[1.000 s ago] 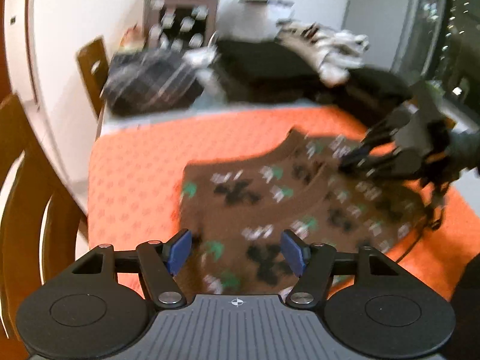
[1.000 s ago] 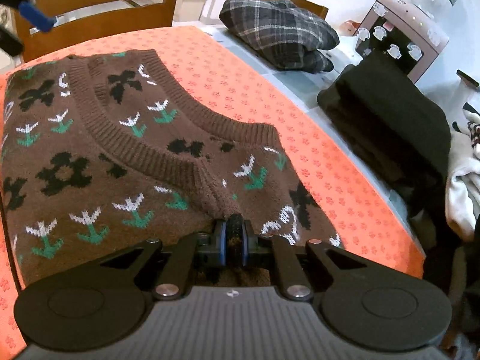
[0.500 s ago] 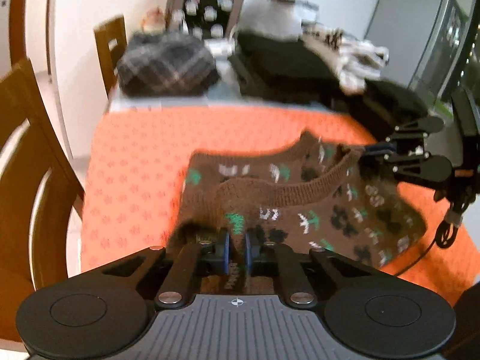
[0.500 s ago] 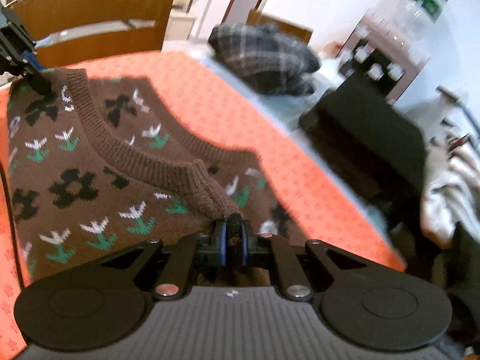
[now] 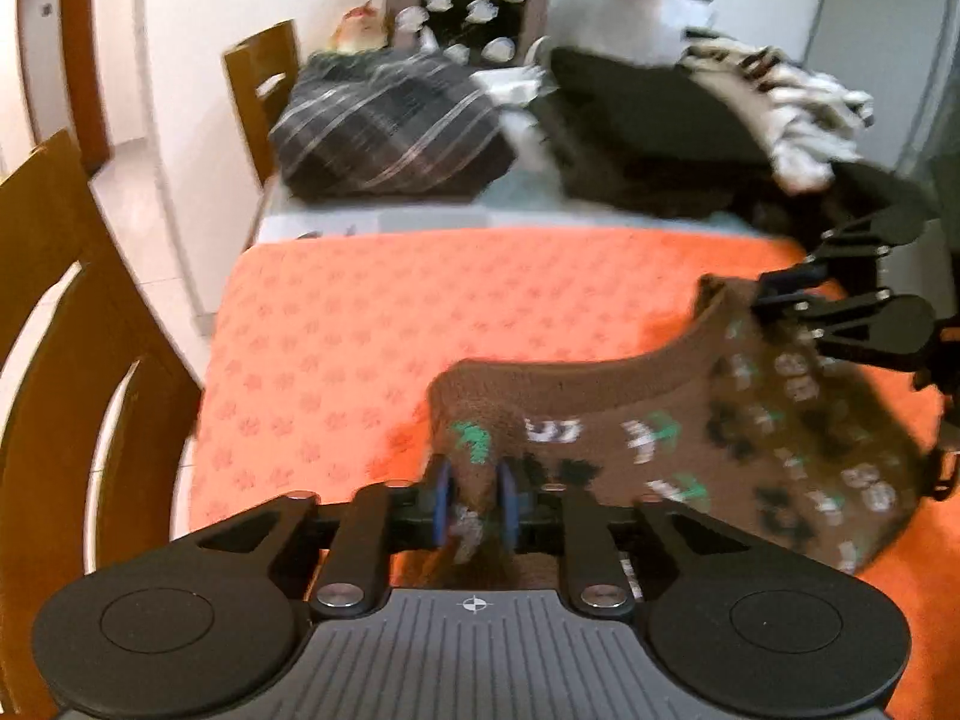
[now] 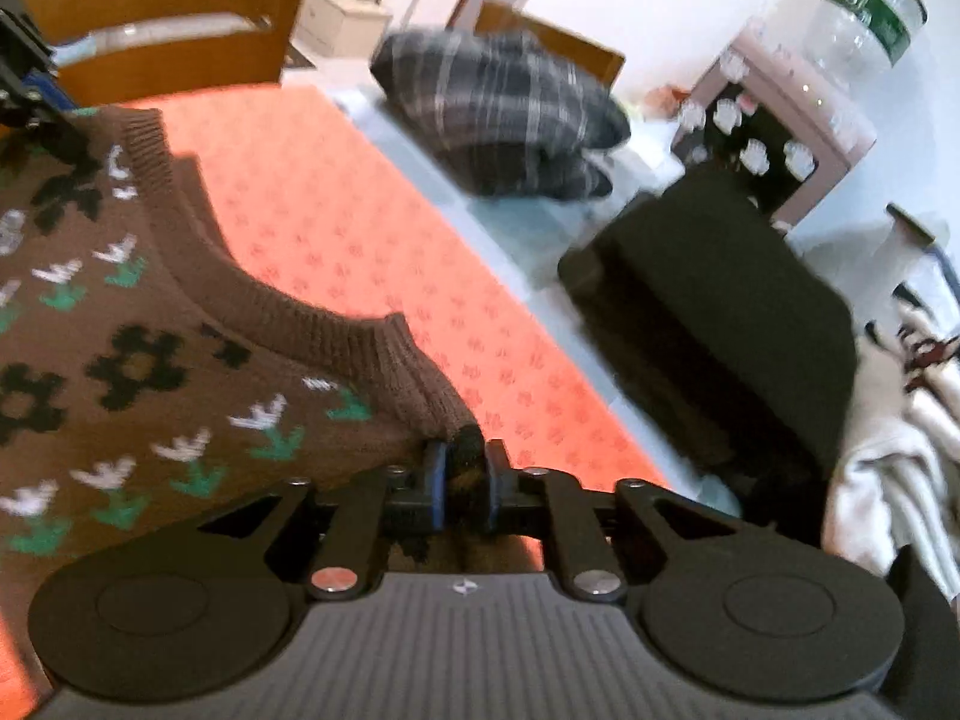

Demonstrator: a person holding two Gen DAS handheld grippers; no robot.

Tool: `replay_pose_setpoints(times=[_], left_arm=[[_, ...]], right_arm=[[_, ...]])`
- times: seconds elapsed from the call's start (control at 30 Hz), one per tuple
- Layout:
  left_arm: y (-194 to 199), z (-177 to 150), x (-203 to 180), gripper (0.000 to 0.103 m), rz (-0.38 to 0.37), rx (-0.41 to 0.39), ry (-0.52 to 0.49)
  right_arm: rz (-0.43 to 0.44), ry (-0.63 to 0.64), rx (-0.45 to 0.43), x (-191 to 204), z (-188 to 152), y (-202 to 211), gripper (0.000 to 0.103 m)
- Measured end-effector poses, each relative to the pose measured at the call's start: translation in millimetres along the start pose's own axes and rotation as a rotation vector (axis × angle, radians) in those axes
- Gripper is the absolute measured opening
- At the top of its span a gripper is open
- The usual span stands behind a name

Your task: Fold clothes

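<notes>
A brown knitted vest (image 5: 690, 426) with black flowers and white-green tulips hangs lifted over the orange tablecloth (image 5: 372, 324). My left gripper (image 5: 474, 501) is shut on one corner of the brown vest, the cloth bunched between its blue pads. The right gripper (image 5: 774, 294) shows at the right edge of the left wrist view, clamped on the other top corner. From the right wrist view, the right gripper (image 6: 462, 480) is shut on the ribbed edge of the vest (image 6: 150, 360). The left gripper (image 6: 24, 96) is at the upper left, partly cut off.
A folded plaid garment (image 5: 390, 132), a black garment pile (image 5: 648, 132) and white patterned clothes (image 5: 798, 114) lie at the table's far end. Wooden chairs (image 5: 54, 330) stand at the left side. A water dispenser (image 6: 792, 120) stands by the wall.
My left gripper went from open above the vest to shut on its corner. Both grippers have since raised the vest's top edge off the table and drawn it toward me.
</notes>
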State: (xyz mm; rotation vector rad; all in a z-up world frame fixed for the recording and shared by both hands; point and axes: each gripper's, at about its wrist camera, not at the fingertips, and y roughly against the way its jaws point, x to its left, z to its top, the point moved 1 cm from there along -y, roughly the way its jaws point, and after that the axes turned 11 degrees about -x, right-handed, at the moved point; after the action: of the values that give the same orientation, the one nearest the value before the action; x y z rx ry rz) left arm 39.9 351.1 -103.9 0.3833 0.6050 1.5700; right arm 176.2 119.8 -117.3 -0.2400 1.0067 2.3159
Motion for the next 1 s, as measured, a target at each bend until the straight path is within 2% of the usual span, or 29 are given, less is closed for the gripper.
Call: replay_pose_setpoints(times=[0.07, 0.27, 0.37, 0.53, 0.67, 0.73, 0.8, 0.87, 0.93, 1.0], left_arm=[[0.2, -2.5, 1.7, 0.031, 0.018, -0.008, 0.015], [38.1, -0.2, -4.8, 0.035, 0.061, -0.118, 0.023], [52.0, -2.2, -9.8, 0.036, 0.057, -0.146, 0.037], [43.2, -20.4, -18.1, 0.037, 0.035, -0.068, 0.005], [20.1, -35.8, -17.7, 0.037, 0.051, 0.024, -0.029], [17.0, -38.4, -16.8, 0.038, 0.045, 0.031, -0.040], [24.5, -35.5, -16.4, 0.043, 0.031, 0.010, -0.034], [34.0, -34.3, -13.5, 0.056, 0.020, -0.019, -0.005], [38.7, -37.4, -8.2, 0.059, 0.034, -0.019, 0.039], [41.4, -42.0, -1.8, 0.061, 0.048, -0.010, 0.098]], right_arm=[[-0.021, -0.036, -0.005, -1.9, -2.2, 6.0, 0.028], [-0.083, -0.143, -0.020, -7.6, -9.0, 24.2, 0.032], [-0.090, -0.280, -0.034, -7.5, -20.6, 56.6, 0.033], [-0.095, -0.470, -0.012, 16.1, -56.1, 96.1, 0.037], [-0.091, -0.548, 0.083, 41.9, -92.7, 88.2, 0.040], [-0.114, -0.579, 0.065, 48.5, -101.7, 88.9, 0.042], [-0.144, -0.642, 0.063, 43.9, -101.6, 97.7, 0.043], [-0.196, -0.711, 0.028, 39.0, -103.9, 113.9, 0.052], [-0.249, -0.796, 0.020, 34.8, -113.8, 127.1, 0.063], [-0.288, -0.875, 0.036, 28.7, -127.5, 133.1, 0.064]])
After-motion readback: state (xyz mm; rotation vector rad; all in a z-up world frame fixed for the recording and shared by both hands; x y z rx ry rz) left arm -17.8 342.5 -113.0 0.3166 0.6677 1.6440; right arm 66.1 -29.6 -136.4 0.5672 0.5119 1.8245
